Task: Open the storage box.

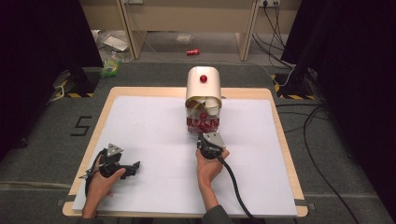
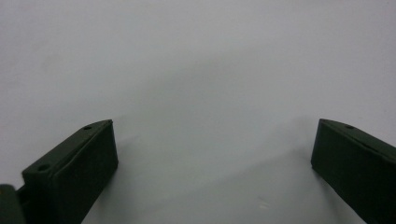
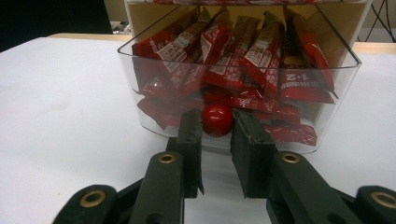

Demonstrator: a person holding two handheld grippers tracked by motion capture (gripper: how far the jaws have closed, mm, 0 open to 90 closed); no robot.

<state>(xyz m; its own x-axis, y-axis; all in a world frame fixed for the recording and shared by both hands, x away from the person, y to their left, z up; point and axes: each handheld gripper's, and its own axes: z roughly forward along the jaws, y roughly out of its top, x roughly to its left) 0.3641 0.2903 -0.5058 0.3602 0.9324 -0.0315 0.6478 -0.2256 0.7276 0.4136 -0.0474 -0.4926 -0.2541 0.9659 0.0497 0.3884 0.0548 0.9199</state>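
Drawer (image 3: pixel 140 93) top edge cut off at 12 o'clock; packet (image 3: pixel 261 60) print too blurred to read; right gripper (image 3: pixel 217 133) jaws hide red knob (image 3: pixel 217 119) sides.

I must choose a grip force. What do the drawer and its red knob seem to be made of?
Drawer: clear, glossy plastic, probably; the red sachets show through its wall. Red knob: smooth and shiny with a highlight, likely hard plastic or lacquered wood.

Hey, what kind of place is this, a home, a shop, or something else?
Most likely a lab or recording studio, not a home. The table carries a plain white sheet and stands between black curtains, cables trail over grey carpet, and hazard tape marks the stand feet.
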